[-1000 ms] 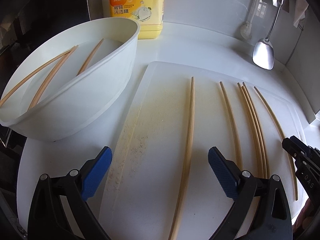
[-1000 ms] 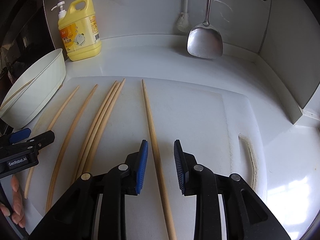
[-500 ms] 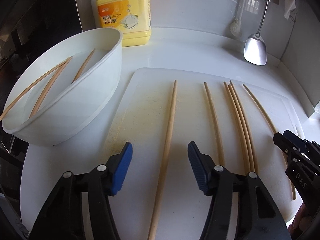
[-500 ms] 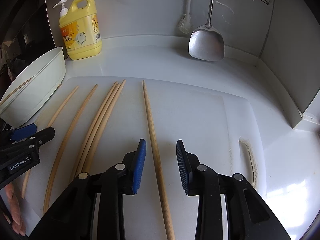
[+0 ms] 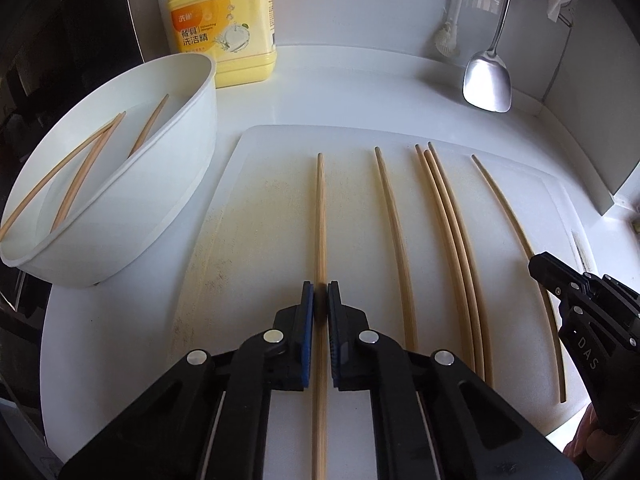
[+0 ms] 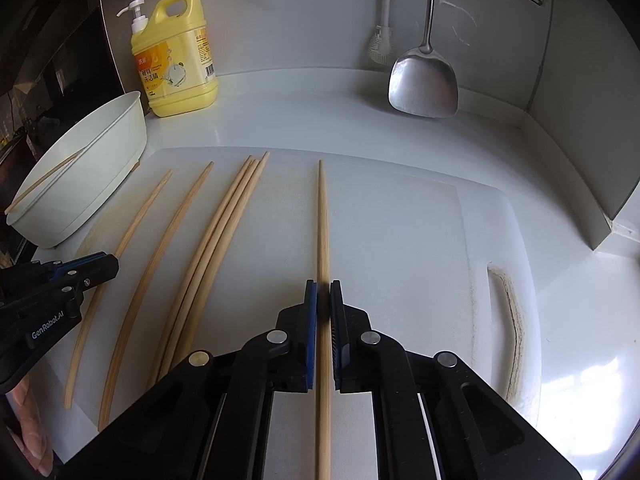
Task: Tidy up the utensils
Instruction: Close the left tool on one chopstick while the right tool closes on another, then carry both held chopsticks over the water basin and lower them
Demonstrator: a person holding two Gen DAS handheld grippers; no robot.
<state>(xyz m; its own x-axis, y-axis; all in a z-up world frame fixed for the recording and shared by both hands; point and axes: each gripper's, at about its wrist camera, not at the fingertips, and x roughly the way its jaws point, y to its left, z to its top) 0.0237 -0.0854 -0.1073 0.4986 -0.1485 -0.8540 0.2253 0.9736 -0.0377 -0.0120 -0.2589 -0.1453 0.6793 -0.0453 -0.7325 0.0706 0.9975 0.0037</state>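
Observation:
Several wooden chopsticks lie lengthwise on a white cutting board (image 5: 260, 200) (image 6: 400, 240). My left gripper (image 5: 320, 296) (image 6: 108, 266) is closing its jaws on the leftmost chopstick (image 5: 320, 220) (image 6: 136, 232), blue pads pressing its sides near the near end. My right gripper (image 6: 323, 292) (image 5: 538, 264) is closing the same way on the rightmost chopstick (image 6: 322, 220) (image 5: 504, 208). Between them lie a single chopstick (image 5: 394, 232) and three side by side (image 5: 452, 240) (image 6: 224, 224). A white bowl (image 5: 140, 208) (image 6: 100, 160) at left holds three more chopsticks (image 5: 88, 160).
A yellow dish-soap bottle (image 5: 224, 28) (image 6: 176, 64) stands behind the bowl. A metal spatula (image 5: 487, 84) (image 6: 424, 88) and a brush (image 5: 446, 40) hang on the back wall. A grey side wall (image 6: 580, 140) closes the right. A person's fingers (image 6: 24, 432) show at the edge.
Both grippers have shut: the left one from wide open onto the leftmost chopstick after shifting over it, the right one from slightly open onto the rightmost chopstick without moving.

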